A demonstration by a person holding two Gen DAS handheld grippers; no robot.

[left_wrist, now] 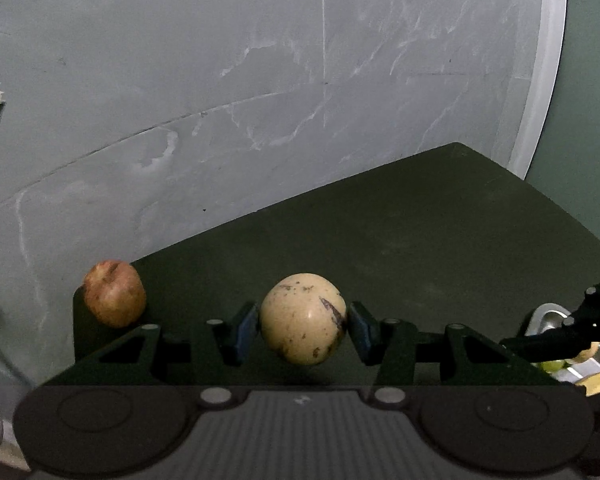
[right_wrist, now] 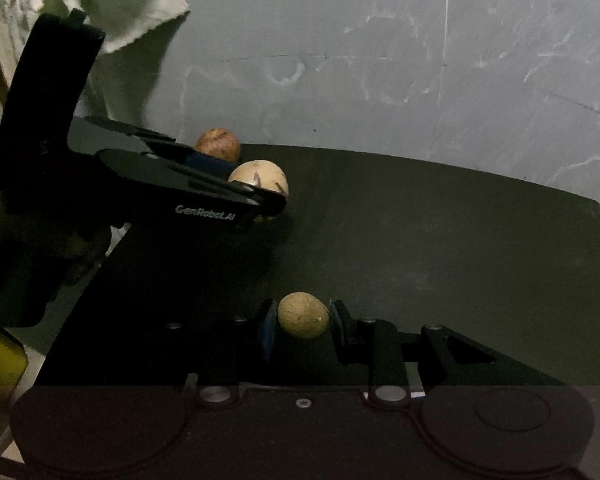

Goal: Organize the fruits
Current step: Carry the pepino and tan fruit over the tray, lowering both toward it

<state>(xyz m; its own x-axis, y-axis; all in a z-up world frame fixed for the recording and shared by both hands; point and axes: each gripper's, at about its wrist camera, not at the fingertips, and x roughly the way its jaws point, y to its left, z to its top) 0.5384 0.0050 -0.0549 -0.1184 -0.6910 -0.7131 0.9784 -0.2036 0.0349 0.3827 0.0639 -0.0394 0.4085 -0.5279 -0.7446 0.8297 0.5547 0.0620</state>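
The far and right parts of the dark desk (right_wrist: 440,248) are left bare, so wide room for passage is offered there. The left side is crowded: the left gripper (right_wrist: 260,196), closed around a pale fruit (left_wrist: 303,318), is set just before a reddish apple (left_wrist: 115,293) at the desk's left edge, and a white cloth (right_wrist: 140,4) hangs above it. The near edge is taken up by the right gripper (right_wrist: 303,322), a small brown fruit (right_wrist: 303,315) being held between its fingers.

Dark mat (right_wrist: 440,240) over scratched grey floor (left_wrist: 220,80); white cloth (right_wrist: 140,4) upper left.
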